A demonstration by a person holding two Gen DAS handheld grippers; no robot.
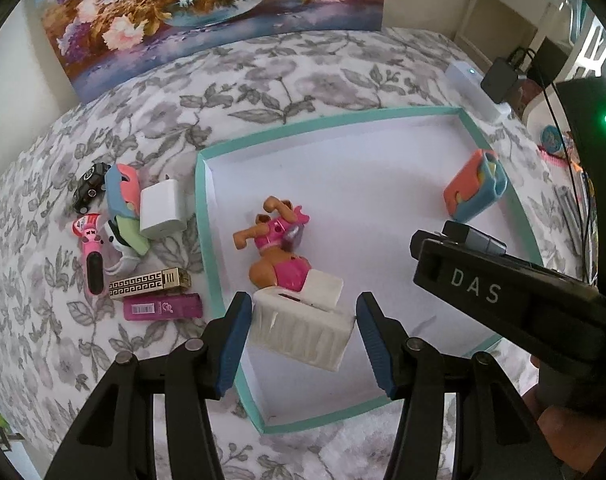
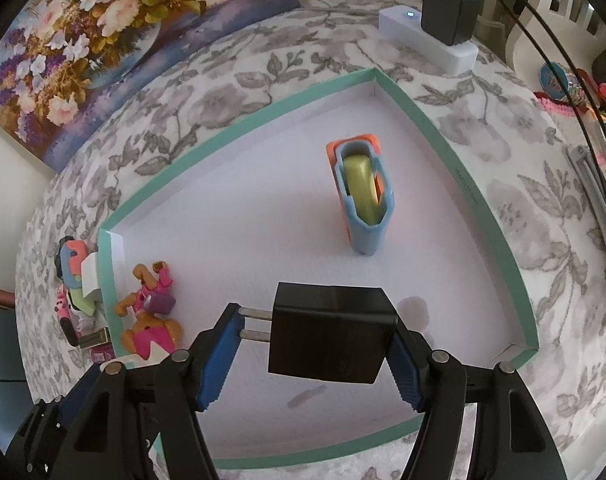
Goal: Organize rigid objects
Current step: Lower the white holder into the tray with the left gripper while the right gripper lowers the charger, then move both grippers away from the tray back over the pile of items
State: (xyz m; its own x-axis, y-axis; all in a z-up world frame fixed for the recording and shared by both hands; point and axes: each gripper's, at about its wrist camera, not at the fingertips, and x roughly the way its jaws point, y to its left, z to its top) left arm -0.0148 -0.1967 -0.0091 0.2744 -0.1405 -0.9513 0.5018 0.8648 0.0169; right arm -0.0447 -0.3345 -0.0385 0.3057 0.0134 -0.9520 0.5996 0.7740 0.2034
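Observation:
A shallow white box with a teal rim (image 1: 201,216) (image 2: 443,128) lies on the floral cloth. In it are a pink toy dog (image 1: 277,248) (image 2: 151,316), an orange-and-blue tape dispenser (image 1: 475,188) (image 2: 361,196) and a white ribbed block (image 1: 303,320). My left gripper (image 1: 303,340) is open, its fingers on either side of the white block. My right gripper (image 2: 315,352) is shut on a black plug adapter (image 2: 331,336) and holds it above the box floor; it also shows in the left wrist view (image 1: 475,240).
Left of the box lie a white charger (image 1: 163,210), a second tape dispenser (image 1: 121,192), a black toy car (image 1: 89,186), a pink toy (image 1: 89,252), a gold patterned lighter (image 1: 149,280) and a magenta stick (image 1: 163,308). A white power strip (image 2: 427,36) sits at the back right.

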